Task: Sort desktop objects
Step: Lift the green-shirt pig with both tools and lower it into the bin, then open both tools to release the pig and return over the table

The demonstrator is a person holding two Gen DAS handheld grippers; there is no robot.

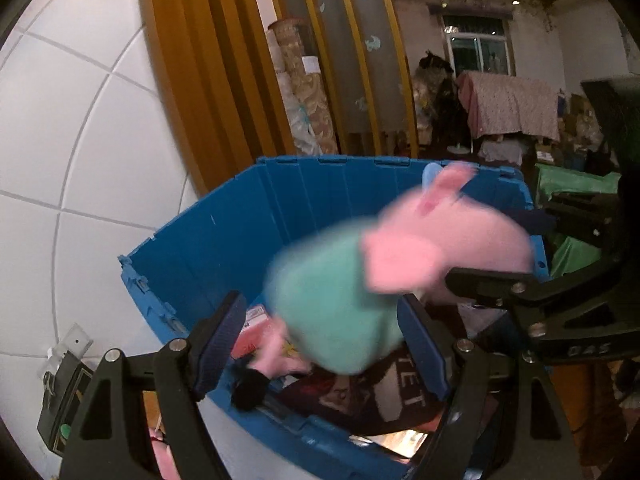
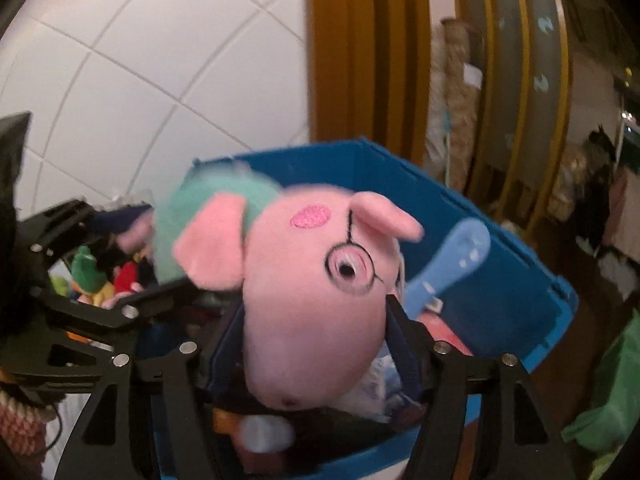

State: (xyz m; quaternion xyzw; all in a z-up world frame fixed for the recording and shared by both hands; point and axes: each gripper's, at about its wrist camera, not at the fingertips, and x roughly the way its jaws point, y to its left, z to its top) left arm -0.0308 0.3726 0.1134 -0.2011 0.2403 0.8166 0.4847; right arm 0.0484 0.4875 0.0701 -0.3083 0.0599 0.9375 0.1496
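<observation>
A pink pig plush with a teal shirt and round glasses (image 1: 360,280) (image 2: 312,292) hangs above an open blue plastic crate (image 1: 224,216) (image 2: 500,240). My left gripper (image 1: 324,340) is open; its pads stand apart on both sides of the teal body, which looks motion-blurred. My right gripper (image 2: 316,356) has its jaws on both sides of the pig's pink head and holds it. The right gripper also shows at the right edge of the left wrist view (image 1: 520,292). The left gripper shows at the left of the right wrist view (image 2: 100,280).
The crate holds a dark printed item (image 1: 380,396), a light blue plastic handle (image 2: 452,260) and other soft things. Small toys (image 2: 100,280) lie left of the crate. White tiled wall (image 1: 80,140) stands behind; orange door frame (image 1: 200,80) and green cloth (image 2: 612,380) at right.
</observation>
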